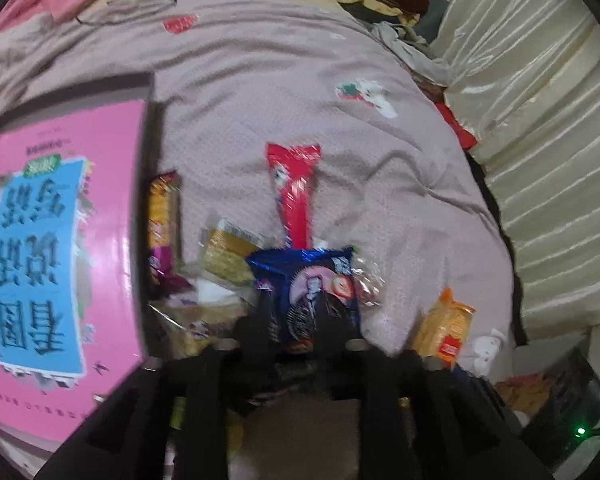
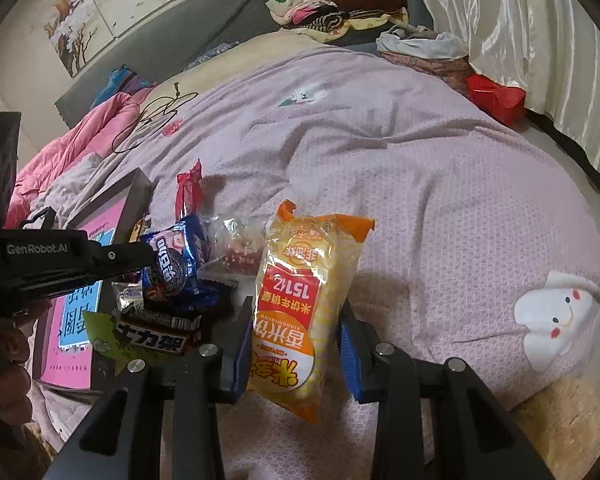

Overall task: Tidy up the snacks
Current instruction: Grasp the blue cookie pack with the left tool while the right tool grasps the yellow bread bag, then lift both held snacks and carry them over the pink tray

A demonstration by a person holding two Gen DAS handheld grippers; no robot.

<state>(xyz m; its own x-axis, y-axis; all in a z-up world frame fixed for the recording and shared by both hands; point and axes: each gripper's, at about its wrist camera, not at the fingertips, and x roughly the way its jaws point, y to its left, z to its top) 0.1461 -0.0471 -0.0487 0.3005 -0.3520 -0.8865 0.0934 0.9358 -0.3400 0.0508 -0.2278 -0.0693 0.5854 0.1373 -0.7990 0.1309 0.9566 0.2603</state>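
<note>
My left gripper (image 1: 296,312) is shut on a blue Oreo packet (image 1: 314,288), held above a pile of snacks; it also shows in the right wrist view (image 2: 172,268), with the left gripper (image 2: 156,258) coming in from the left. My right gripper (image 2: 296,320) is shut on a yellow-orange rice cracker bag (image 2: 304,292), which also shows in the left wrist view (image 1: 446,330). A long red packet (image 1: 296,188) lies on the pink bedspread beyond the pile. A yellow wafer packet (image 1: 228,252) and a dark chocolate packet (image 2: 156,336) lie in the pile.
A pink box lid with a blue label (image 1: 60,248) stands left of the pile. The snacks lie on a wide pink bedspread (image 2: 420,184). Folded clothes (image 2: 340,0) are stacked at the far end, cream curtains (image 1: 540,160) hang on the right, and a red bag (image 2: 496,98) lies by them.
</note>
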